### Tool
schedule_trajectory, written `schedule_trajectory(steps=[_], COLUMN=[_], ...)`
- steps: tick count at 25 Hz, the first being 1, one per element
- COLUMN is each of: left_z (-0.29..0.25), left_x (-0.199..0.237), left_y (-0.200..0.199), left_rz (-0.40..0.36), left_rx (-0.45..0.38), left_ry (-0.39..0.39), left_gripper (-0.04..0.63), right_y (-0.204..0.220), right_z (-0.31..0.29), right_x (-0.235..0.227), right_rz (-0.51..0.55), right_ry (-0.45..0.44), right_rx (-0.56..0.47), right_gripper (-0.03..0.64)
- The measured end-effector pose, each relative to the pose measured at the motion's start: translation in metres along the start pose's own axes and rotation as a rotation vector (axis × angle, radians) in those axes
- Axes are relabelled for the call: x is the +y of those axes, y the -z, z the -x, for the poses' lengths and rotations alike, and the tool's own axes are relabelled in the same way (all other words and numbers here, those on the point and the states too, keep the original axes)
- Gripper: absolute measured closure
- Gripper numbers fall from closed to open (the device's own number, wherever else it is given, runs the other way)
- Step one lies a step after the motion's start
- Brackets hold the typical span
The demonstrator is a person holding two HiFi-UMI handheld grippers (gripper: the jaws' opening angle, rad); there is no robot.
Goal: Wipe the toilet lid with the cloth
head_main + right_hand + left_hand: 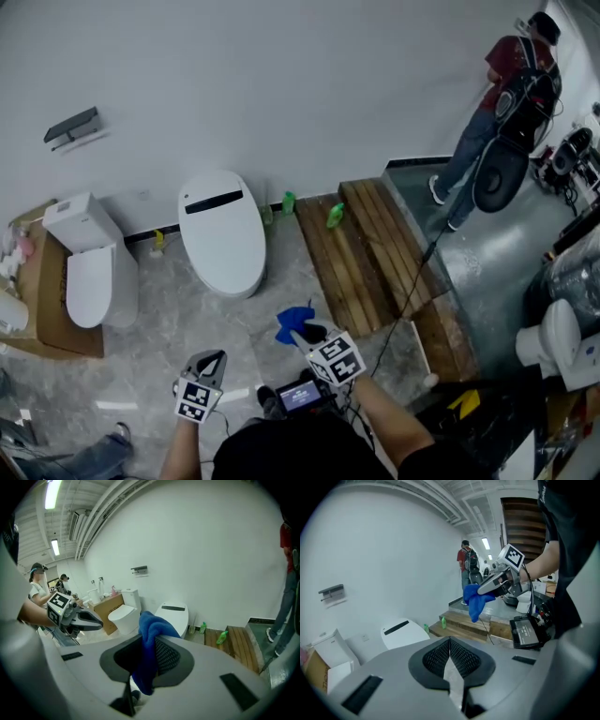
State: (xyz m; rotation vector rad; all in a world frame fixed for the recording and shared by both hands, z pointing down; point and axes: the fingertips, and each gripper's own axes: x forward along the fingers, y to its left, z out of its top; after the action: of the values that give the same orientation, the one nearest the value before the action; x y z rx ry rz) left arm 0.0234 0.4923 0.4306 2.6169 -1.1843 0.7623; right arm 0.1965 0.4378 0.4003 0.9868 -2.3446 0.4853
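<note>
The white toilet with its oval lid (222, 230) shut stands against the far wall, ahead of both grippers and apart from them; the lid also shows in the left gripper view (401, 631) and the right gripper view (174, 613). My right gripper (307, 332) is shut on a blue cloth (293, 322) and holds it in the air above the floor, short of the toilet. The cloth (152, 627) hangs bunched out of the right gripper's (148, 641) jaws. My left gripper (210, 358) is shut and empty, its jaws (450, 640) pressed together. It sees the right gripper (494, 584) with the cloth (476, 601).
A second toilet with a tank (89, 272) and a cardboard box (42, 305) stand at the left. Green bottles (335, 216) lie by a wooden platform (361, 248) to the right of the lid. A person (506, 89) stands at the back right. A cable (412, 281) crosses the floor.
</note>
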Motion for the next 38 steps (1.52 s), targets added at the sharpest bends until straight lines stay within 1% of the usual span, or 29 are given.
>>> schedule_trajectory(steps=[2, 5, 7, 11, 16, 18, 23, 25, 28, 31, 35, 38], left_z=[-0.005, -0.015, -0.024, -0.049, -0.09, -0.109, -0.153, -0.168, -0.188, -0.201, -0.211, -0.217], left_x=[0.014, 0.037, 0.053, 0.086, 0.142, 0.164, 0.224, 0.243, 0.261, 0.271, 0.284, 0.295], left_y=[0.002, -0.002, -0.007, -0.016, -0.032, -0.046, -0.089, -0.102, -0.117, -0.125, -0.126, -0.127], left_rz=[0.035, 0.128, 0.149, 0.142, 0.163, 0.169, 0.158, 0.168, 0.175, 0.167, 0.151, 0.136], left_rx=[-0.002, -0.034, -0.042, -0.022, 0.004, 0.012, 0.023, 0.029, 0.029, 0.033, 0.051, 0.054], left_ry=[-0.003, -0.006, -0.016, -0.04, -0.104, -0.124, -0.173, -0.197, -0.22, -0.221, -0.207, -0.188], left_gripper=[0.584, 0.584, 0.584, 0.584, 0.584, 0.584, 0.584, 0.584, 0.584, 0.584, 0.584, 0.584], right_y=[-0.01, -0.023, -0.032, -0.055, -0.1, -0.12, -0.173, -0.186, -0.195, -0.202, -0.214, -0.223], right_z=[-0.013, -0.036, -0.051, -0.09, -0.155, -0.176, -0.214, -0.226, -0.244, -0.259, -0.273, -0.279], right_x=[-0.003, -0.007, -0.013, -0.039, -0.076, -0.095, -0.146, -0.165, -0.19, -0.199, -0.197, -0.191], right_rz=[-0.012, -0.008, 0.0, 0.014, 0.047, 0.045, 0.057, 0.072, 0.08, 0.075, 0.079, 0.086], right_ry=[-0.008, -0.029, -0.041, -0.079, -0.169, -0.193, -0.244, -0.264, -0.283, -0.292, -0.312, -0.309], right_rx=[0.0, 0.001, 0.005, 0.014, 0.009, 0.007, 0.0, 0.009, 0.028, 0.035, 0.041, 0.05], right_gripper=[0.549, 0.549, 0.549, 0.549, 0.549, 0.549, 0.549, 0.549, 0.549, 0.549, 0.549, 0.549])
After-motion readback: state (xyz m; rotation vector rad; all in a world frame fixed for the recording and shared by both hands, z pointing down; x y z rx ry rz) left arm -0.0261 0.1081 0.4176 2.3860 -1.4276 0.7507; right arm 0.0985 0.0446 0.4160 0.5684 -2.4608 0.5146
